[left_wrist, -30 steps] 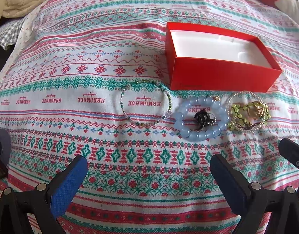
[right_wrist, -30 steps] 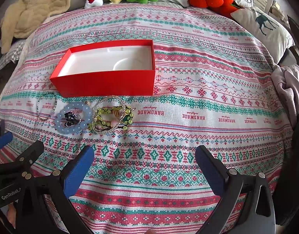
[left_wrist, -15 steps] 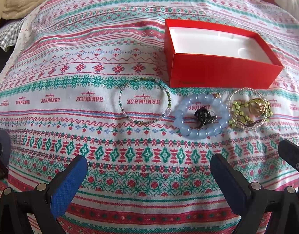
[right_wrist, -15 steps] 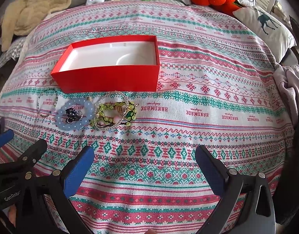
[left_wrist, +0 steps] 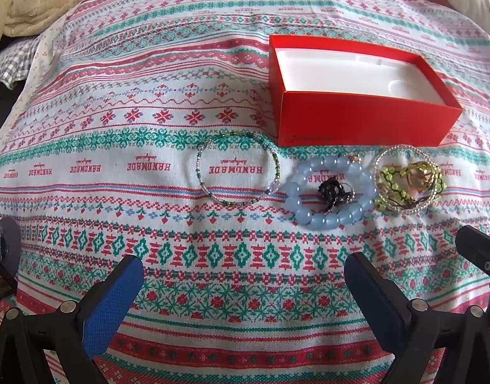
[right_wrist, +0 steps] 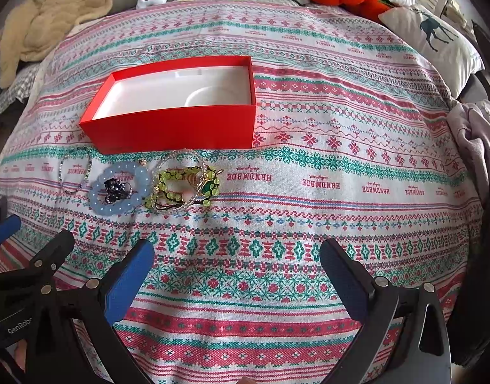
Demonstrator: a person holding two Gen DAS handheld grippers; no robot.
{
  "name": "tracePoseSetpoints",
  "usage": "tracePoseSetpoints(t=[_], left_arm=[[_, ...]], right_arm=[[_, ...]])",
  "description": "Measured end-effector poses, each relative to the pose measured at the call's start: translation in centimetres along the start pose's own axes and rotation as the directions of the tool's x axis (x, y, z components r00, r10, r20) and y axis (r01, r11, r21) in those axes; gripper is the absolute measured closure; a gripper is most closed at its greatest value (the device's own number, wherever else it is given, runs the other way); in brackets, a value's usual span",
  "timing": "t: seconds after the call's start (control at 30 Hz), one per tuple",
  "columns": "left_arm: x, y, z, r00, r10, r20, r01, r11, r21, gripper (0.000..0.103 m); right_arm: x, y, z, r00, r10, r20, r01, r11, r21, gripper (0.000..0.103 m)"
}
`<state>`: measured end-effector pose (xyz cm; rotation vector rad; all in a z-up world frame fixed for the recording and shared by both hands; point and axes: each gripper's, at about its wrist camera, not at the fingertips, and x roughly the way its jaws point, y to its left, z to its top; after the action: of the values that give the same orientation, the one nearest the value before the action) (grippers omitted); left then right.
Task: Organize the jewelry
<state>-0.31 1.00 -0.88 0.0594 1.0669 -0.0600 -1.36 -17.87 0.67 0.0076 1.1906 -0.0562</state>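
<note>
Change: over the last second both wrist views crept forward, so the open red cardboard box with a white moulded liner and the row of jewellery sat slightly larger and nearer in frame than before; nothing on the bed had shifted.
Left gripper: the left gripper hung released above the patterned knit bedspread, its blue-padded fingers spread wide with only cloth between them.
Right gripper: the right gripper was likewise spread wide and empty, its blue pads well apart.
Jewellery: ahead of the left gripper lay a thin green-and-clear beaded wire bangle; to its right a chunky pale-blue bead bracelet ringed a small black tangled piece; further right sat a heap of yellow-green beads, clear seed beads and gold-toned bits. From the right gripper the same row lay ahead and to the left.
Box: it stood just beyond the jewellery, its near wall close to the pale-blue bracelet and the heap, and nothing lay in it.
Meaning: judged from this, the approach was under way and no piece had yet been lifted; sorting was at its start.
Likely first pick: the bangle lay most nearly in line with the left gripper, though either hand could have led.
Risk: the tangled heap could have come up as one clump.
</note>
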Motion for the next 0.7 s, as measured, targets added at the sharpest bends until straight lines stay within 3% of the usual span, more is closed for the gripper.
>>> tracePoseSetpoints(t=[0.7], left_arm=[[-0.41,0.12,0.17,1.0,0.002,0.004,-0.002,1.0,0.001,0.0]], right_arm=[[0.2,-0.18,0.06,1.0,0.0,-0.001,0.0,1.0,0.003,0.0]])
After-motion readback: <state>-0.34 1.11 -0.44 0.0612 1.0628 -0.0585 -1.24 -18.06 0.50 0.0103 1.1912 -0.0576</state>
